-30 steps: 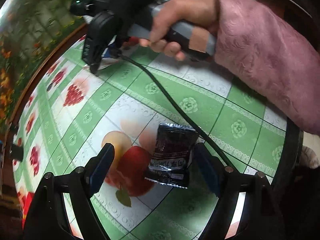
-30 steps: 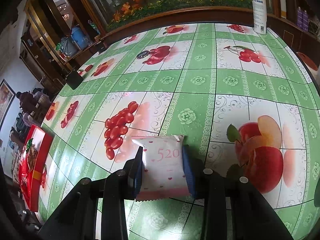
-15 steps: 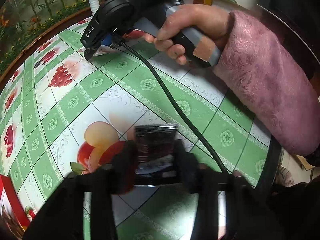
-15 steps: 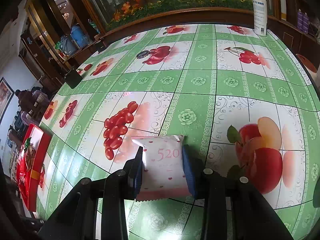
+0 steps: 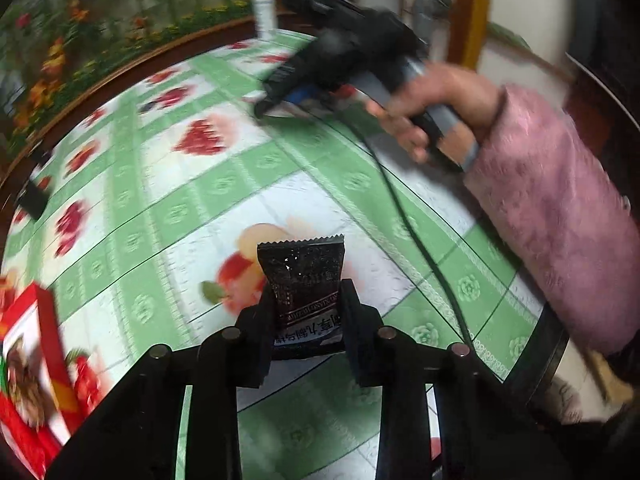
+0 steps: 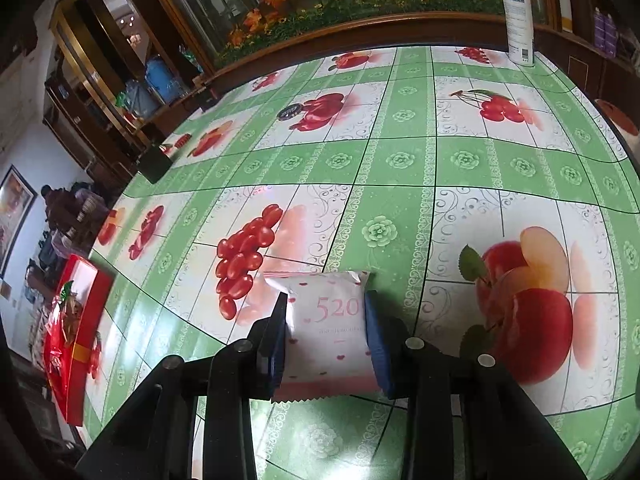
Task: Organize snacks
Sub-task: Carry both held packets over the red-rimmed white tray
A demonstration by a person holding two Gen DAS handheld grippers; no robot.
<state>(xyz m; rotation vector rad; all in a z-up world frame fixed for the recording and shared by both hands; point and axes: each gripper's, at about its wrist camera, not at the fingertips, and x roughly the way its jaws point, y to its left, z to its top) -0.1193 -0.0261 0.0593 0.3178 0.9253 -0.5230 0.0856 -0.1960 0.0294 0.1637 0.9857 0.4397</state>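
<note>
My left gripper is shut on a black snack packet, which stands up between the pads, lifted off the green fruit-print tablecloth. My right gripper is shut on a white and pink snack packet marked 520, low over the tablecloth. In the left wrist view the right gripper's body shows at the top, held by a hand in a pink sleeve. A red box with snacks lies at the table's left edge; it shows also as the red box at lower left.
A white spray bottle stands at the table's far right edge. A small dark round thing and a black box lie farther back. A black cable runs across the table from the right gripper. People sit beyond the table at far left.
My left gripper closed on the black packet and lifted it off the table, swinging leftward so the red box came into view. The right gripper kept still with its packet.
</note>
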